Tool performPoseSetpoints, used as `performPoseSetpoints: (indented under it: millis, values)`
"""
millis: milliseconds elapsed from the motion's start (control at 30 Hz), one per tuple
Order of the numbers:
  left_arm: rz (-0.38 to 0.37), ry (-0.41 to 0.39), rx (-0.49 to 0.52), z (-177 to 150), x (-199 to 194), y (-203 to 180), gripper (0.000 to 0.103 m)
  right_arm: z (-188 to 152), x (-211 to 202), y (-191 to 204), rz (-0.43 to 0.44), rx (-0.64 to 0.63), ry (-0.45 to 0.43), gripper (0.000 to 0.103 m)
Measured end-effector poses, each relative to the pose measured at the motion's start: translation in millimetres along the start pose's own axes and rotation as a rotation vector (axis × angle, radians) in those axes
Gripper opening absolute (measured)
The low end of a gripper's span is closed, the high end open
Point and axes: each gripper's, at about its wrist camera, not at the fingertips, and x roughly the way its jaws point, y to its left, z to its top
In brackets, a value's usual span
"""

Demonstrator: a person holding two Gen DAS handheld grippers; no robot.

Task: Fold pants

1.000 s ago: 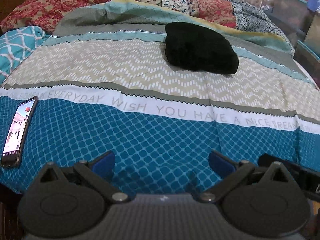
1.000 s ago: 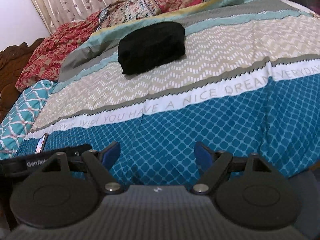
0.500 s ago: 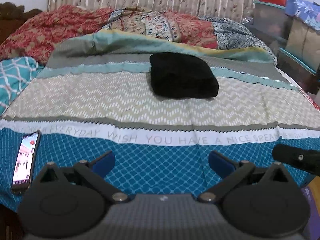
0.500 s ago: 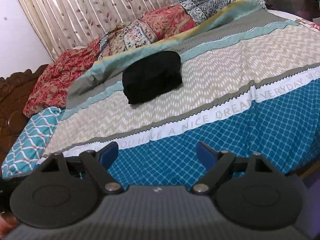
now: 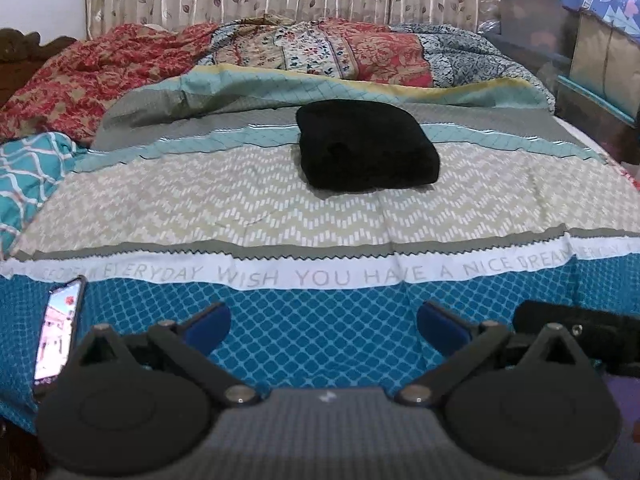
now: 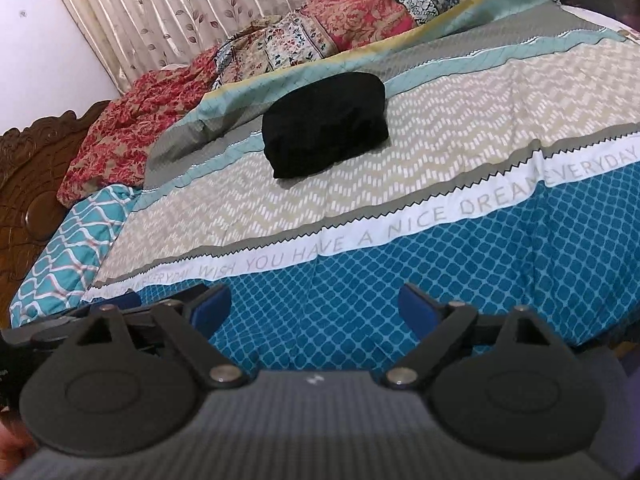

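The black pants (image 5: 366,146) lie folded into a compact bundle on the beige zigzag band of the bedspread, far ahead of both grippers; they also show in the right wrist view (image 6: 326,124). My left gripper (image 5: 323,326) is open and empty, low over the blue band near the bed's front edge. My right gripper (image 6: 316,312) is open and empty over the same blue band. Part of the right gripper's body (image 5: 580,330) shows at the right of the left wrist view.
A phone (image 5: 56,334) with a lit screen lies on the blue band at the front left. Bunched red and floral quilts (image 5: 320,52) lie at the back. Storage boxes (image 5: 592,40) stand to the right. A carved wooden headboard (image 6: 32,184) is at the left.
Both grippers have pulled back and tilted up from the bed, so the pants look farther away and the curtain shows. Both stayed open. The pants have not moved.
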Motion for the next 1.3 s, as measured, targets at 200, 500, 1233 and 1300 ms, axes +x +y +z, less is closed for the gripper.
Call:
performPoseSetpoints:
  millis: [200,500,1233,1300]
  values:
    - [0.052,0.008,0.021,1,3,2,0.103,0,0,1,-0.002,-0.005,0.004,0.093]
    - [0.107,-0.023,0.056,1,3,4,0.103,1,2,1,-0.016,-0.007,0.008,0.093]
    - [0.247,-0.117,0.041,16,-11,33,0.103,-3,0,17,-0.058,-0.018,-0.088,0.096]
    - [0.261,-0.121,0.042,17,-11,35,0.103,-4,1,18,-0.061,-0.008,-0.087,0.096]
